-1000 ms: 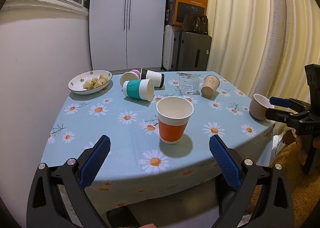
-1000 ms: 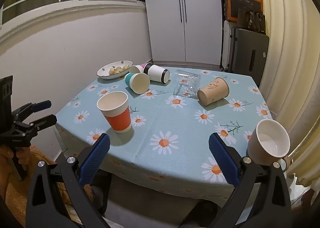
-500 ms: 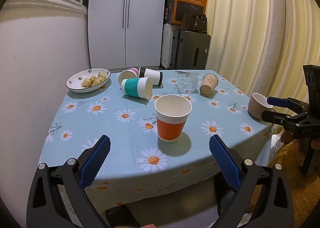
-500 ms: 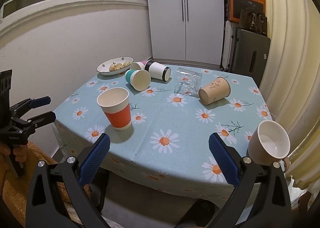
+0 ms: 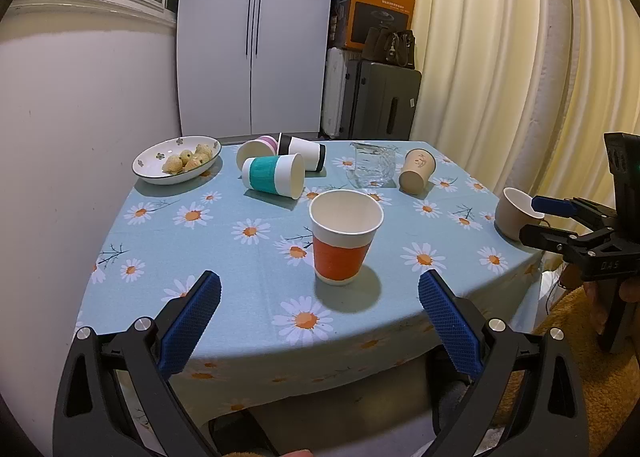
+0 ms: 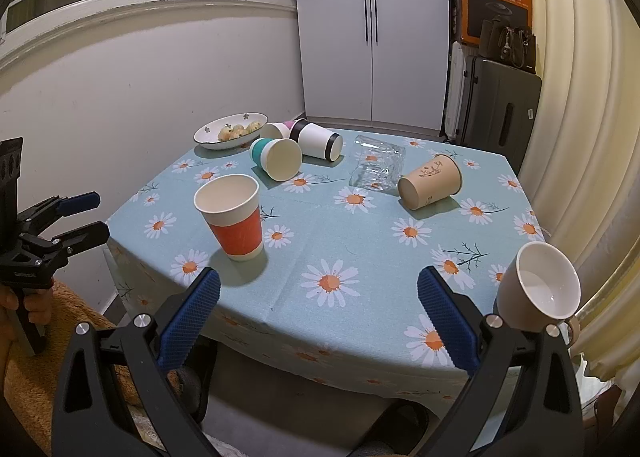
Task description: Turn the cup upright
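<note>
- While both tools are hovering off the near edge of the daisy-print tablecloth [image 5: 224, 257], the left gripper [image 5: 316, 313] is standing with its jaws spread wide, gripping nothing.
- Right gripper [image 6: 318, 311] is likewise gaping wide and carrying nothing.
- Orange cup [image 5: 345, 235] is standing upright near the front of the table, well apart from either set of pads.
- Teal cup [image 5: 274, 179], black-and-white cup [image 5: 302, 151], pink cup [image 5: 256, 149] and tan cup [image 6: 431, 187] are lying on their sides farther back.
- Clear glass jug [image 6: 378, 167] is lying beside the tan cup.
- Ceramic mug [image 6: 538, 285] is sitting tilted at the right table edge.
- Bowl [image 5: 152, 167] is holding small round snacks.
</note>
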`<action>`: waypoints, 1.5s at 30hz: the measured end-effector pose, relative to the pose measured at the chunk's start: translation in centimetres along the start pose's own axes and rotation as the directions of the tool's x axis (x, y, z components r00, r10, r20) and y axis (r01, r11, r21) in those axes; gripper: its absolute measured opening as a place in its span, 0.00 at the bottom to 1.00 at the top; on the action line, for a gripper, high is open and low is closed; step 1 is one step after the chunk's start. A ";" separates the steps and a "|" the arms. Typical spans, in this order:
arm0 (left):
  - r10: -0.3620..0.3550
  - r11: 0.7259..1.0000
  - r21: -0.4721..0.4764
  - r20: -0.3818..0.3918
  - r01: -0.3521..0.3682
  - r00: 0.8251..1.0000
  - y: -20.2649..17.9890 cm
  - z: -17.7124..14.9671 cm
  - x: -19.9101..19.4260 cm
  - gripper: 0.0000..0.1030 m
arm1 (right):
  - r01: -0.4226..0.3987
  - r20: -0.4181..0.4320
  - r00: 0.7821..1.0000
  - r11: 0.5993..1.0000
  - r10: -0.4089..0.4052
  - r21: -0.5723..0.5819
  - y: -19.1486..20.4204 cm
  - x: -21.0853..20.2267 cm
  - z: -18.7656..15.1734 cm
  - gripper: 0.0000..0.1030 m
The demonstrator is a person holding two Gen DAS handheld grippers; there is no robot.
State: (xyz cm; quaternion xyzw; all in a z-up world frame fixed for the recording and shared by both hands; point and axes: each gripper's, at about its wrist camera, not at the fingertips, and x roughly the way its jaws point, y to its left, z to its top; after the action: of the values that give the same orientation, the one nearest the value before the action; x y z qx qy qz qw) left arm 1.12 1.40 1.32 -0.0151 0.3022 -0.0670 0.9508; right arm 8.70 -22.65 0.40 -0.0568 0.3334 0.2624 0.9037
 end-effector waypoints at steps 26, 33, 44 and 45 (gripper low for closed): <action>-0.002 1.000 -0.012 -0.007 0.002 1.000 0.1 0.0 0.0 0.94 | 0.001 -0.003 1.000 1.000 -0.001 -0.007 0.0 0.2 -0.1 0.95; 0.000 1.000 -0.011 -0.009 0.000 1.000 0.1 -0.1 0.1 0.94 | 0.002 -0.002 1.000 1.000 -0.002 -0.007 0.0 0.1 0.0 0.95; -0.003 1.000 -0.008 -0.010 0.003 1.000 0.1 -0.1 0.1 0.94 | 0.002 -0.003 1.000 1.000 -0.003 -0.007 -0.1 0.1 -0.1 0.95; -0.006 1.000 -0.008 -0.010 0.006 1.000 0.1 -0.1 0.1 0.94 | 0.003 -0.003 1.000 1.000 -0.003 -0.007 -0.2 0.1 -0.1 0.95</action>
State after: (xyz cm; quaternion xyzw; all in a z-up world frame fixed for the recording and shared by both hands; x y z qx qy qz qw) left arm 1.19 1.48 1.16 -0.0194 0.3072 -0.0689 0.9490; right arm 8.84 -22.76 0.26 -0.0608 0.3339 0.2621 0.9034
